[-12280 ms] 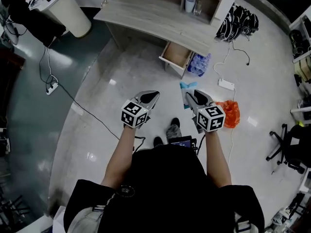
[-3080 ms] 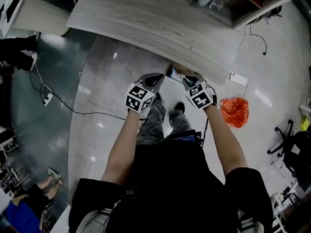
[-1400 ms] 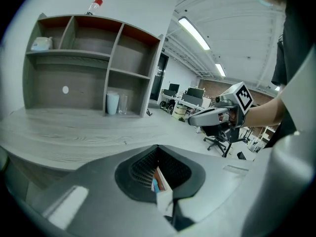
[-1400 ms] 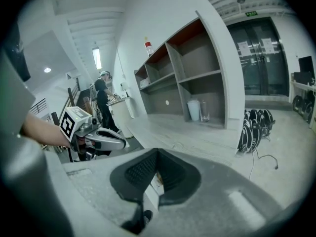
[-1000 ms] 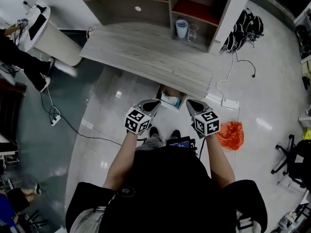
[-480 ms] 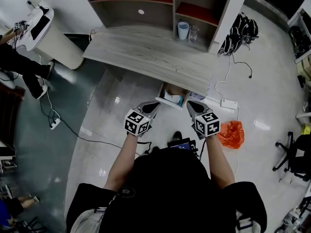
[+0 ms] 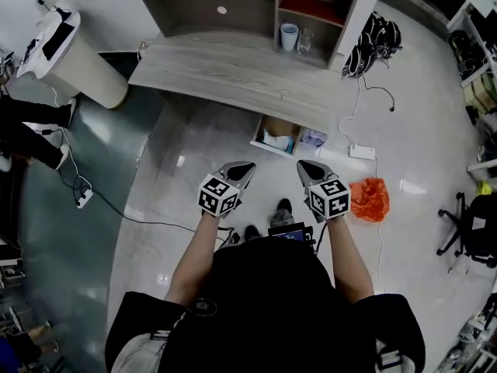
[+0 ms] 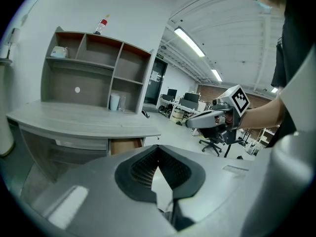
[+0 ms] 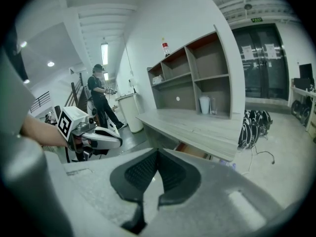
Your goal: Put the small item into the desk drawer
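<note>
Left gripper (image 7: 241, 168): jaws closed together, nothing between them. Right gripper (image 7: 305, 166): likewise closed and empty, held beside the left, apart from it. Drawer (image 7: 273, 124): open under the desk (image 7: 233, 68), ahead of both grippers. Small pale item (image 7: 277, 141): lying inside the drawer. Orange bag (image 7: 368, 199): on the floor (image 7: 194, 154), right of the right gripper.

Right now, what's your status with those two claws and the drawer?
Left gripper shut, empty. Right gripper shut, empty. Small item lies in the open drawer. Nothing blocks the drawer.
</note>
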Action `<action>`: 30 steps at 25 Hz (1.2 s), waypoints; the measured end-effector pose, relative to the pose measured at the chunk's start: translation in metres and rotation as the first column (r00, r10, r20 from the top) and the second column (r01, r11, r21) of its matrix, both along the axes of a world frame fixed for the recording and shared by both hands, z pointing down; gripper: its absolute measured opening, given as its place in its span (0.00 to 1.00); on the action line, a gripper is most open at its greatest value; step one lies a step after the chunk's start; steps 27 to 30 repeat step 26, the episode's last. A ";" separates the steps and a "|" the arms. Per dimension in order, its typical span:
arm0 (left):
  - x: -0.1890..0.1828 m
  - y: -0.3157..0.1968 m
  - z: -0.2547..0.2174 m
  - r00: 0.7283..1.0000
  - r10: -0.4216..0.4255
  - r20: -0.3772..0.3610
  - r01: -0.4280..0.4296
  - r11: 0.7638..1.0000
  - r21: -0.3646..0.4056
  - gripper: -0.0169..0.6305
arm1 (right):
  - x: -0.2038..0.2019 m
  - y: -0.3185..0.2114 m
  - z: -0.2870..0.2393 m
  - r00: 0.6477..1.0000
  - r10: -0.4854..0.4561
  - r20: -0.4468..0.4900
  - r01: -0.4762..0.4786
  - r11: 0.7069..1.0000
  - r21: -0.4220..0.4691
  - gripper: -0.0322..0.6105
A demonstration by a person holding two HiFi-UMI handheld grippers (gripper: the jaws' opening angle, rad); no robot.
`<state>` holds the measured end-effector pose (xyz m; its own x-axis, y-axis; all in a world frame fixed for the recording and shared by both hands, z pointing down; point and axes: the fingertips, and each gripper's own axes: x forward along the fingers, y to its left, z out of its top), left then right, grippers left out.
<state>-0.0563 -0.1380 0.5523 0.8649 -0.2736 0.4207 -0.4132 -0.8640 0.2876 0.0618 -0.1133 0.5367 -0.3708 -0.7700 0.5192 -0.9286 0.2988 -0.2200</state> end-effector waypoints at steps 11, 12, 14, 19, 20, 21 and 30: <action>-0.014 0.032 0.002 0.998 0.057 -0.009 -0.057 0.998 0.013 0.02 | -0.014 0.044 0.003 0.998 0.053 -0.026 -0.053 0.999 -0.003 0.05; -0.014 0.034 0.002 0.998 0.063 -0.011 -0.062 0.998 0.015 0.02 | -0.016 0.047 0.003 0.998 0.055 -0.027 -0.055 0.998 -0.003 0.05; -0.015 0.040 0.002 0.997 0.073 -0.011 -0.072 0.997 0.017 0.02 | -0.017 0.052 0.003 0.998 0.059 -0.030 -0.059 0.998 -0.002 0.05; -0.019 0.048 0.004 0.997 0.083 -0.006 -0.082 0.996 0.020 0.02 | -0.021 0.061 0.002 0.997 0.064 -0.036 -0.064 0.998 0.003 0.05; -0.020 0.049 0.004 0.997 0.083 -0.005 -0.083 0.996 0.021 0.02 | -0.022 0.062 0.001 0.997 0.065 -0.037 -0.065 0.998 0.004 0.05; -0.020 0.050 0.003 0.997 0.083 -0.006 -0.083 0.996 0.023 0.02 | -0.023 0.062 0.001 0.997 0.066 -0.038 -0.065 0.998 0.004 0.05; -0.019 0.053 -0.001 0.996 0.080 -0.030 -0.079 0.997 0.024 0.02 | -0.027 0.064 -0.001 0.997 0.066 -0.041 -0.066 0.998 0.006 0.05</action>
